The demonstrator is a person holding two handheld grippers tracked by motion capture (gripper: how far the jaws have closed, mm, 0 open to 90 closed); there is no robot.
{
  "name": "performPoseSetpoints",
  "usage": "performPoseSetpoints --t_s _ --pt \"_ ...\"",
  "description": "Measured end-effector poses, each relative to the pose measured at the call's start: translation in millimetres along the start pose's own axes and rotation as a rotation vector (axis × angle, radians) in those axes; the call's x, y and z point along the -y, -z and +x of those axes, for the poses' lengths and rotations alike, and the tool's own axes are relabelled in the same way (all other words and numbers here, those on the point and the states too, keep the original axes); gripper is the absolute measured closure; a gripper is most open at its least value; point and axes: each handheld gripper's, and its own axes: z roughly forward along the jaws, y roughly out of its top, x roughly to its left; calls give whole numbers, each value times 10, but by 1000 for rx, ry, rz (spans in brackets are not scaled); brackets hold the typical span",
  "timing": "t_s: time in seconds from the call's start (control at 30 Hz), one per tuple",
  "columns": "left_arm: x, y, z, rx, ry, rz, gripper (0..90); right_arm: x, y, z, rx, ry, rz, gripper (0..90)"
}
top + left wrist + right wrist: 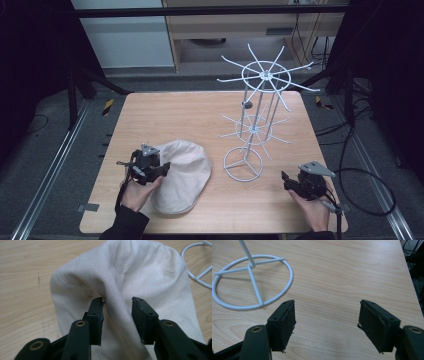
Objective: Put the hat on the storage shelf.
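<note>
While left grip: left gripper [117,308] jaws pinch a raised fold of the cap [125,277]
Cap look: cream twill, visible seams, crumpled, flat on table [165,107]
Cap place: just left of white wire rack [252,120]
Right gripper [327,323]: wide, empty, right of rack

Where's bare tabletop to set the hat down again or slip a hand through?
Free: the far-left table from the cream hat back to the edge, the strip right of the white wire rack, and the near edge between hat and right hand-held gripper. Crowded: the gap between hat and rack base, and the left hand-held gripper at the hat.
</note>
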Motion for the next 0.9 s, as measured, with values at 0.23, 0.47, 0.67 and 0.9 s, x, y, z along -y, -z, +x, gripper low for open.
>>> performPoseSetpoints --t_s 0.23,0.47,0.67,0.9 --pt "2 -36 -10 -8 3 27 727 2 -2 -4 -3 -4 6 295" --pt "2 -2 19 16 17 11 868 3 -7 -5 -3 -3 10 293" --pt "-7 61 58 37 26 -14 878 8 -11 -18 -2 -1 12 293" --pt "-42 194 54 77 7 -50 883 8 -10 -18 -1 3 13 293"
